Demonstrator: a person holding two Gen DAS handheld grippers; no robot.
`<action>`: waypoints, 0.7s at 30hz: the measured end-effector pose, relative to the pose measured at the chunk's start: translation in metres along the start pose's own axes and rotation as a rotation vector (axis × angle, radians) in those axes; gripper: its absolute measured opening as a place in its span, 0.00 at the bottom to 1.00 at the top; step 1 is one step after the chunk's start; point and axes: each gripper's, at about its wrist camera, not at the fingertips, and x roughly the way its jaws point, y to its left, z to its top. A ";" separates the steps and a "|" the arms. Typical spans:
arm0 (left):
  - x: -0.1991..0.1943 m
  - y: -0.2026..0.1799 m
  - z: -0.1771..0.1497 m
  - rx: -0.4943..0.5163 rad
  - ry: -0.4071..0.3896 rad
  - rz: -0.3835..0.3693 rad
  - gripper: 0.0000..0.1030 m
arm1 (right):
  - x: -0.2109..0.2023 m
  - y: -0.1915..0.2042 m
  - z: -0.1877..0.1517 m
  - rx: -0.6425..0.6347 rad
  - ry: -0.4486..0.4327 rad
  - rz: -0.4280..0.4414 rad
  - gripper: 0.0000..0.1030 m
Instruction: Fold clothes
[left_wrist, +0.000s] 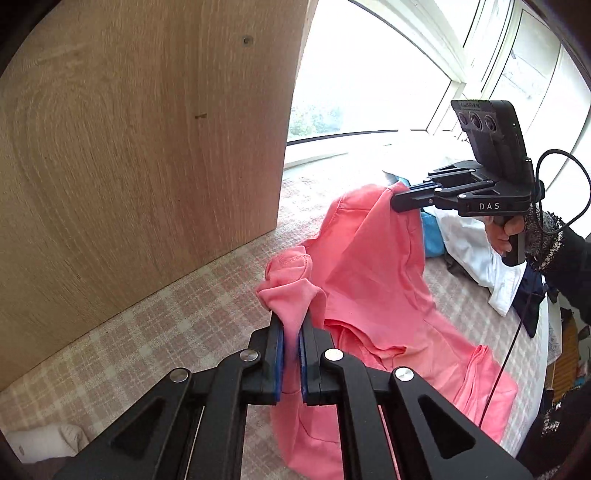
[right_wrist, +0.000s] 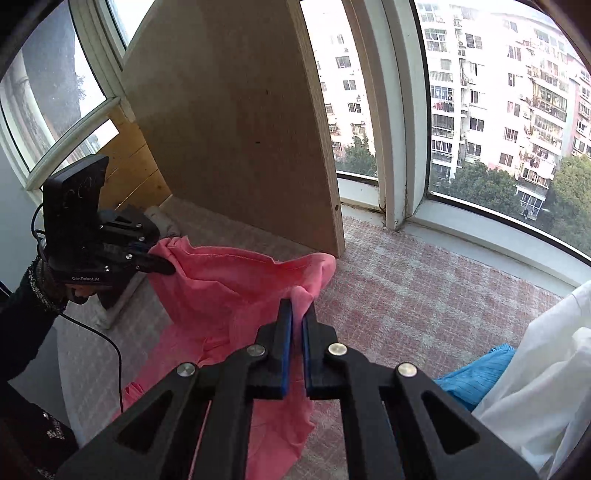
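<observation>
Hanging between the two tools, the coral-pink cotton garment (left_wrist: 369, 266) is lifted off the pink-and-cream checked cover (left_wrist: 155, 332), its lower part still trailing on the cloth. The left gripper (left_wrist: 291, 325) has its blue-padded fingers nearly closed, pinching a bunched fold of the pink fabric; the right gripper (right_wrist: 297, 317) is likewise clamped on another edge — seen from the left wrist view, its black fingers bite the garment's top corner (left_wrist: 400, 194).

Just beside the garment, on its far side from the person, stands a tall light-wood panel (right_wrist: 236, 122), upright on the cover and close enough to crowd the raised fabric. On the garment's other side lie a bright blue ribbed cloth (right_wrist: 476, 373) and a heap of white fabric (right_wrist: 546, 354), both near it. Behind the panel runs a curved white-framed window (right_wrist: 402, 110). A black cable (right_wrist: 114, 339) hangs from the left tool.
</observation>
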 end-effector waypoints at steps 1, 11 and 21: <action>-0.011 -0.007 -0.004 0.013 -0.007 -0.002 0.05 | -0.012 0.013 -0.003 -0.015 -0.005 0.001 0.05; -0.099 -0.099 -0.089 0.091 -0.022 -0.060 0.05 | -0.094 0.113 -0.112 -0.052 0.040 -0.057 0.05; -0.078 -0.151 -0.201 0.019 0.123 -0.114 0.05 | -0.077 0.135 -0.229 0.039 0.149 -0.117 0.05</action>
